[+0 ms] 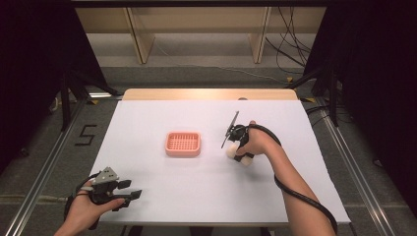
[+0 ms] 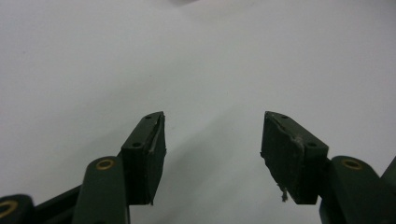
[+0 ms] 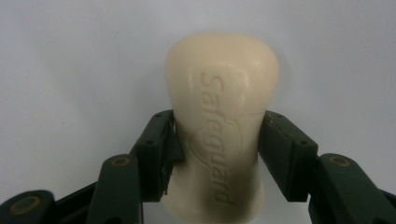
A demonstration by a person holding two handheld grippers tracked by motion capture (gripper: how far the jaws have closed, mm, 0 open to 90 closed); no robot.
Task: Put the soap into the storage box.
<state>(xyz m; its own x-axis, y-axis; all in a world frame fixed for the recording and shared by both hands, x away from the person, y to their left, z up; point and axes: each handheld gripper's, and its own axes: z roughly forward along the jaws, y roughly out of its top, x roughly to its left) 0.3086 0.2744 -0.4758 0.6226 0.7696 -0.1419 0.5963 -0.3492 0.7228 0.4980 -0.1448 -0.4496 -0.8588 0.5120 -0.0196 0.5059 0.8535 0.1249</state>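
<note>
The right gripper (image 3: pixel 215 154) has its fingers (image 3: pixel 156 154) closed against the narrow waist of a cream soap bar (image 3: pixel 219 121), one pad on each long side. In the high view the soap (image 1: pixel 239 156) sits right of centre on the white surface (image 1: pixel 196 196), under the right hand, with the pink tray (image 1: pixel 183 143) well apart at centre frame. The step in hand looks like taking a firm hold of the soap before lifting it, probably toward the tray.

To do it well, squeeze evenly so both pads bear flat on the sides; the bar is smooth and rounded and will likely squirt out if the grip bites only near an edge. The waist is the right place to hold it, since the wider end above the pads in the right gripper view should stop it from sliding through. Lift straight up before carrying it across, and keep the bar level.

The left gripper (image 1: pixel 129 192) rests at the lower left of the high view, its fingers (image 2: pixel 144 154) spread wide with nothing between them, well clear of the work.
</note>
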